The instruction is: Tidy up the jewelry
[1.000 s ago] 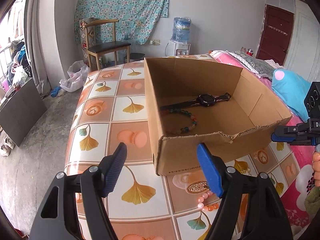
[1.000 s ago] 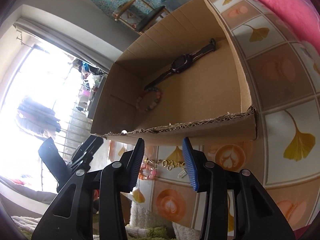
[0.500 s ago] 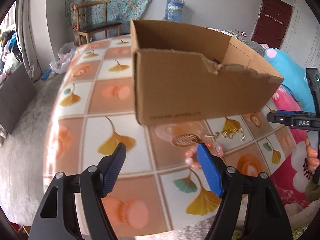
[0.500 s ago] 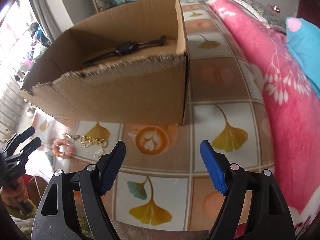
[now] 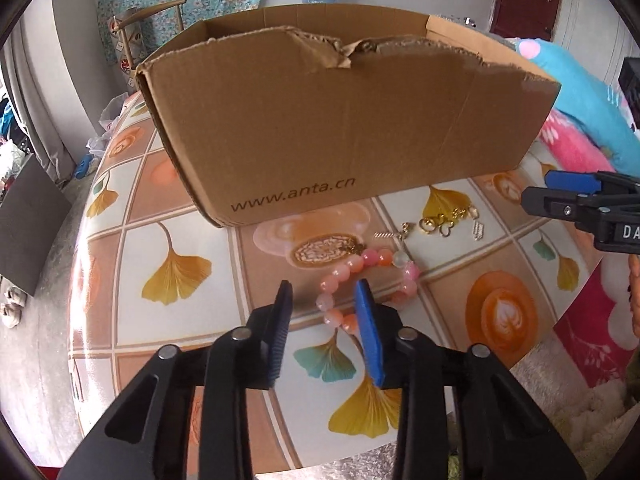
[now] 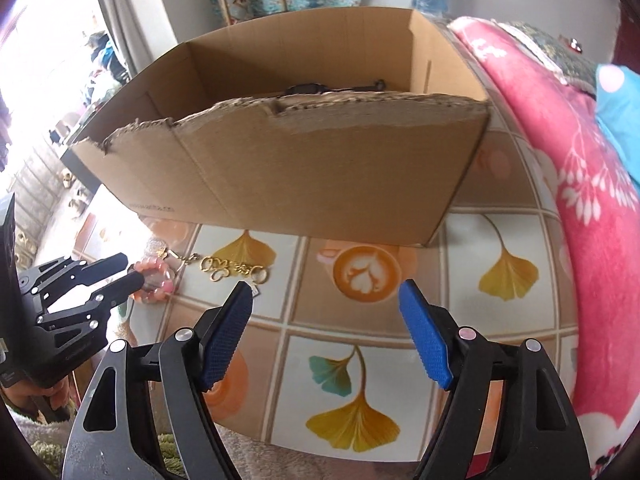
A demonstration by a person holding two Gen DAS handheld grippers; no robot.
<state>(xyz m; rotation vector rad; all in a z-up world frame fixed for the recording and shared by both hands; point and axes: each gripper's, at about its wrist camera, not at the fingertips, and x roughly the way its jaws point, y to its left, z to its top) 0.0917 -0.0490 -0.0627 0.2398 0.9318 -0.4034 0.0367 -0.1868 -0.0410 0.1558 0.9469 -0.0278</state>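
— What changed?
— My left gripper (image 5: 324,304) dropped steeply toward the table (image 5: 168,216); its jaws have just been closing around the pink bead bracelet (image 5: 362,276), not yet pinching it.
— The right?
— My right gripper (image 6: 326,300) gapes empty; cardboard box (image 6: 320,176) at twelve o'clock.

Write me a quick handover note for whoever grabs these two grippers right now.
Left gripper: jaws have just been closing around the near arc of the pink bead bracelet on the table; grip not confirmed.
Right gripper: open, empty, above the ginkgo-pattern tablecloth.
Gold chain with charms: on the cloth in front of the brown cardboard box.
Done: black watch is in the box.
Left: box the pink bracelet, then the gold chain.
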